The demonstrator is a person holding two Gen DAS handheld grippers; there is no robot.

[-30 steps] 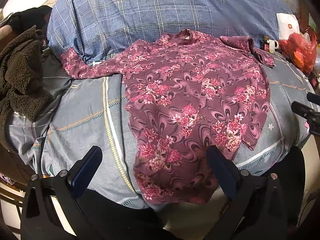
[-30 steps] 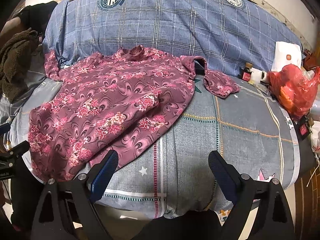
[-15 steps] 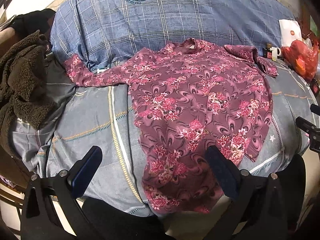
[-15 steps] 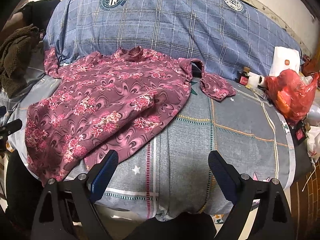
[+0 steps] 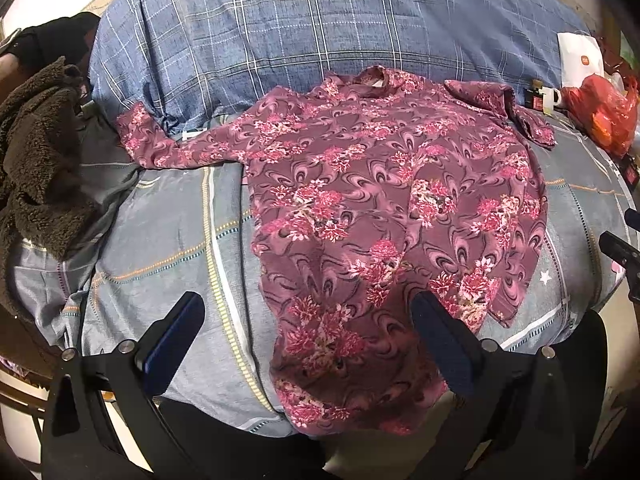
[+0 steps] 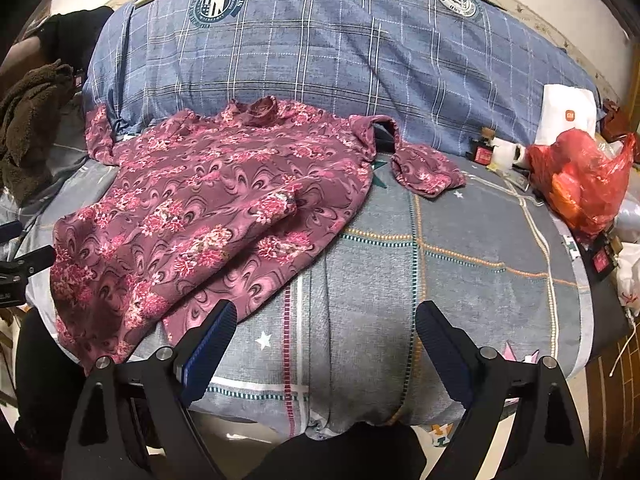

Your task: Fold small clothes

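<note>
A maroon floral long-sleeved shirt (image 5: 384, 208) lies spread face down on the grey bed sheet (image 5: 160, 240), collar toward the far blue quilt, hem hanging over the near bed edge. It also shows in the right wrist view (image 6: 208, 208), with its right sleeve (image 6: 424, 168) bent on the sheet. My left gripper (image 5: 308, 320) is open and empty, hovering above the hem. My right gripper (image 6: 324, 328) is open and empty over bare sheet, right of the shirt's lower corner.
A blue plaid quilt (image 6: 320, 52) lies along the back. A brown fleece garment (image 5: 36, 152) is heaped at the left. A red plastic bag (image 6: 584, 176), a white box (image 6: 568, 112) and small bottles (image 6: 484, 152) sit at the right edge.
Both grippers have drawn back slightly and risen; the shirt sits a little farther and lower in each view. The shirt itself has not moved. Both stay open.
</note>
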